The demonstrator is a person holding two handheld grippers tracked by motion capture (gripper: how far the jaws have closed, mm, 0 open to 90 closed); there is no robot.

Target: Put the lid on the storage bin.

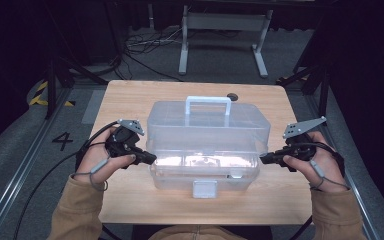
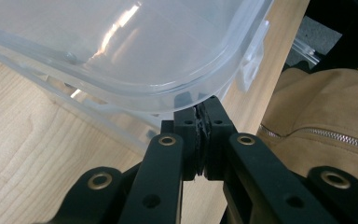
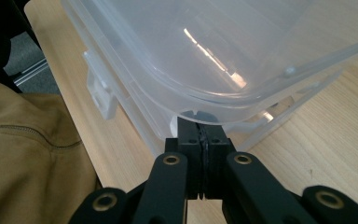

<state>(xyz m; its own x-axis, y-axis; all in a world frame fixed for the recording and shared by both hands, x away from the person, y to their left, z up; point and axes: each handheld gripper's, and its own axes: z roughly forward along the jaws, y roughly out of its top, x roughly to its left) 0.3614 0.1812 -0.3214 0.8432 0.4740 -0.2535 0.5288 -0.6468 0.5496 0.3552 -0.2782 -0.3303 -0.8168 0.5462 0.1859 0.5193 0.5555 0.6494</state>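
Left gripper (image 1: 150, 159): jaws closed together, tips under the lid (image 1: 207, 120) rim of the box (image 1: 205, 175).
Right gripper (image 1: 264, 159): jaws closed, tips under the opposite rim.

Grey floor (image 1: 25, 135) carries hazard tape (image 1: 41, 95), loose cables (image 1: 145, 45) and a grey metal stand (image 1: 225, 30); surroundings are dark.
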